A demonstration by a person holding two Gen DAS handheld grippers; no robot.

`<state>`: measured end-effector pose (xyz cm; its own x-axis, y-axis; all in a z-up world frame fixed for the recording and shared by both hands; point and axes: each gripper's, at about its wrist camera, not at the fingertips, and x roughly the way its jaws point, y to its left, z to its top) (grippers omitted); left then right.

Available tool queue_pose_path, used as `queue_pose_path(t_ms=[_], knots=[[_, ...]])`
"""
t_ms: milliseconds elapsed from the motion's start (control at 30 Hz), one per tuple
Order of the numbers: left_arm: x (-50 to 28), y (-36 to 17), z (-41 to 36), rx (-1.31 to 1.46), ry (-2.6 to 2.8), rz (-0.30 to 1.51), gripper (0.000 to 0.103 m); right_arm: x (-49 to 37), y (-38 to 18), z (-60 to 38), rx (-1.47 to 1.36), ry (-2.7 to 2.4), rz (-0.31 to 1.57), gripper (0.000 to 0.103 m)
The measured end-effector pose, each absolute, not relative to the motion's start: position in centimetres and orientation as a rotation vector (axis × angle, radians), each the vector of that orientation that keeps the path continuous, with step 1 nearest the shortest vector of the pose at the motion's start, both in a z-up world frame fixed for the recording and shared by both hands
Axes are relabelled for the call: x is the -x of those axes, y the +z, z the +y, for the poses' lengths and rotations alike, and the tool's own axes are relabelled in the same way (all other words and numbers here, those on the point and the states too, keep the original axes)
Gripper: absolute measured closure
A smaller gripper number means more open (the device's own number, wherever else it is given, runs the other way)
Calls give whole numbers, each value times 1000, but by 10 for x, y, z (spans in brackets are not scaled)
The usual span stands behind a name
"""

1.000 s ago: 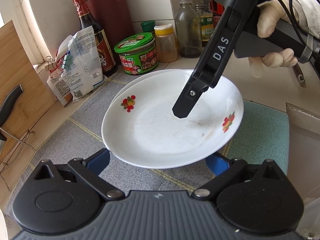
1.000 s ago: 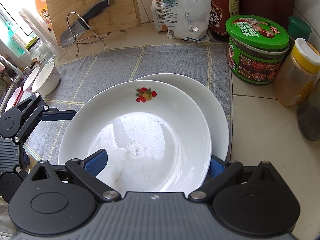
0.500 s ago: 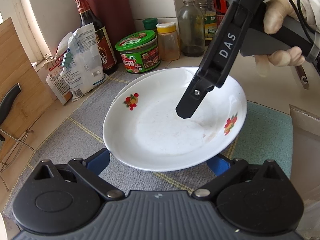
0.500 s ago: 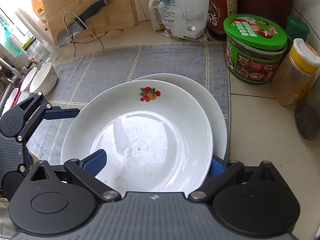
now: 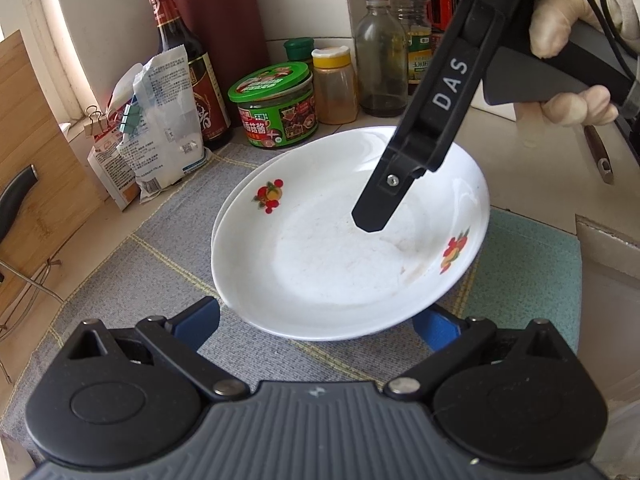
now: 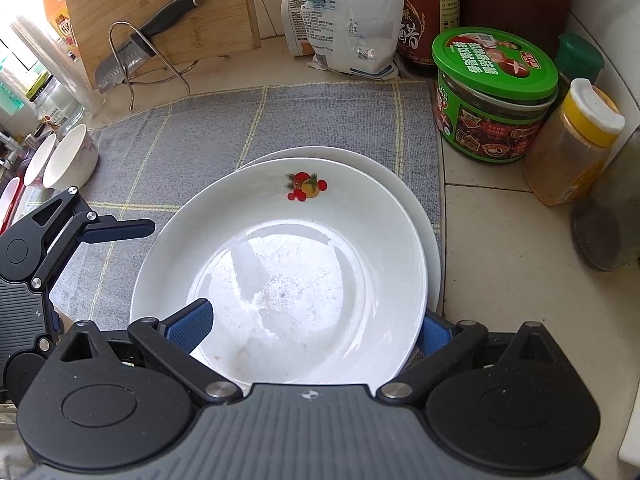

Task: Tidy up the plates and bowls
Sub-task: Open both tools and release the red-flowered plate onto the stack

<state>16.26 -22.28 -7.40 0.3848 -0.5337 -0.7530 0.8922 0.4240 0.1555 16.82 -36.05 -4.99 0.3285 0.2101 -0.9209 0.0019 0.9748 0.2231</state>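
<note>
A white plate with fruit prints (image 5: 320, 264) (image 6: 296, 248) lies on top of a second white plate (image 5: 240, 196) (image 6: 416, 200) on a grey cloth (image 5: 132, 272) (image 6: 224, 132). My right gripper (image 6: 316, 330) has one finger over the top plate's inside and the other under its rim, shut on the plate; its upper finger (image 5: 380, 204) shows in the left wrist view. My left gripper (image 5: 320, 324) is open, its blue pads either side of the plate's near rim, apart from it. It also shows in the right wrist view (image 6: 100, 228), left of the plates.
Behind the plates stand a green-lidded jar (image 5: 276, 104) (image 6: 492, 92), a yellow-capped jar (image 5: 334, 84) (image 6: 572, 144), sauce bottles (image 5: 188, 68) and a clipped bag (image 5: 160, 120). Small white bowls (image 6: 68, 156) sit far left. A cutting board with a knife (image 6: 152, 28) stands on a rack. A teal cloth (image 5: 528, 280) lies right.
The top plate, held by my right gripper, has moved slightly away from the left gripper and settled lower over the second plate. My left gripper stays open beside it.
</note>
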Motion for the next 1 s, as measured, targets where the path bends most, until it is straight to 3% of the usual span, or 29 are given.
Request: queue_pose_path(t_ms=[500, 1000], knots=[[-164, -78, -223, -581, -1005, 701, 1, -160, -52, -358, -147, 36, 1251, 0], [-171, -59, -185, -434, -921, 641, 1, -152, -31, -320, 113, -24, 1083, 0]])
